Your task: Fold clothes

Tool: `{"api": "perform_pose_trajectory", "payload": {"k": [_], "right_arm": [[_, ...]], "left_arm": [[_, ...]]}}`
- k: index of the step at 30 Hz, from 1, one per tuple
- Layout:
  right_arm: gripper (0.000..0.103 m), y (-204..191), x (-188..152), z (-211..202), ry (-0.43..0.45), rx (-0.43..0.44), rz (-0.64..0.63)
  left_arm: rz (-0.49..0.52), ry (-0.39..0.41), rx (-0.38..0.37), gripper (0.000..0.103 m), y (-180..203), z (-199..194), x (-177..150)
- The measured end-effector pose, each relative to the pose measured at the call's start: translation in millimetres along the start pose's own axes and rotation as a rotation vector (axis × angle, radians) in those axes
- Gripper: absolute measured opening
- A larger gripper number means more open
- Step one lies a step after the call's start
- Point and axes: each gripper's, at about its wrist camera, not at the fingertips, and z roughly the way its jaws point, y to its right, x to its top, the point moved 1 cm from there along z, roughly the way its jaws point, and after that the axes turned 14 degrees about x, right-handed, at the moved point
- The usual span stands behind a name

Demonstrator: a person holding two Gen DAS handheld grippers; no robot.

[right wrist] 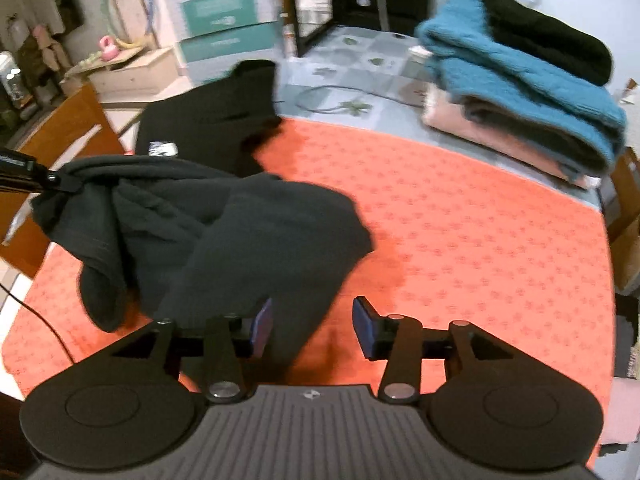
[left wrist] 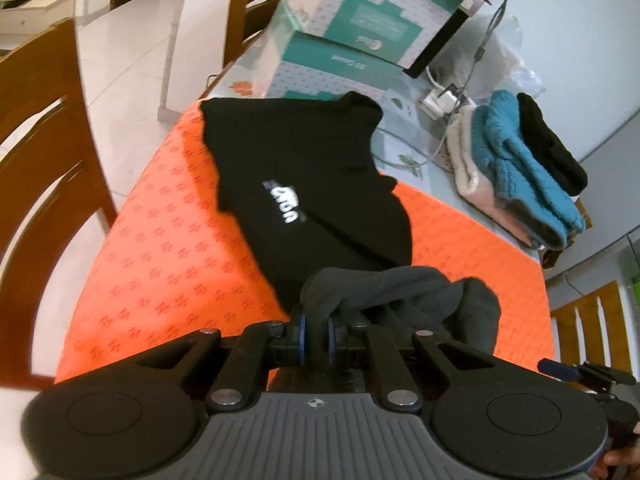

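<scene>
A dark grey garment (left wrist: 400, 292) hangs bunched over the orange tablecloth (left wrist: 160, 240). My left gripper (left wrist: 316, 330) is shut on one edge of it. In the right wrist view that gripper (right wrist: 52, 178) comes in from the left, pinching the grey garment (right wrist: 240, 232) and holding that corner up. My right gripper (right wrist: 312, 324) stands open; a lower part of the garment lies between its fingers, close to the left pad, and neither pad presses on it. Behind lies a black garment with a white logo (left wrist: 304, 168), folded flat (right wrist: 208, 120).
A stack of folded knitwear, teal, black and pink (left wrist: 516, 164) (right wrist: 520, 80), sits at the table's far right. Teal and white boxes (left wrist: 360, 32) stand at the back beside a charger and cable (left wrist: 404, 152). Wooden chairs (left wrist: 44, 152) (left wrist: 588, 328) flank the table.
</scene>
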Motion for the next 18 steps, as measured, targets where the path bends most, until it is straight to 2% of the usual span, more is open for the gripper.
{"api": "perform_pose_trajectory", "payload": {"k": [9,14,16,17,18], "right_arm": [[0.078,-67.6,-9.1,31.9,-0.029,0.078,-0.114],[0.080,-87.7,-7.9,61.7,-0.051,0.053,-0.194],[0.078,-90.8,-8.2,76.0,-0.067,0.019,-0.220],[0.070,-90.2,-8.7,80.9,-0.071,0.000,-0.229],[0.053,-88.7,-9.5,84.2,-0.074,-0.016,-0.234]], "left_arm": [[-0.087,-0.025,0.094,0.012,-52.9,-12.6,-28.9],[-0.136,-0.063,0.112,0.012,-73.6,-5.6,-42.1],[-0.135,-0.059,0.118,0.012,-73.0,-5.0,-44.1],[-0.133,-0.055,0.122,0.012,-71.9,-5.1,-44.7],[-0.130,-0.051,0.125,0.012,-71.0,-5.2,-45.2]]}}
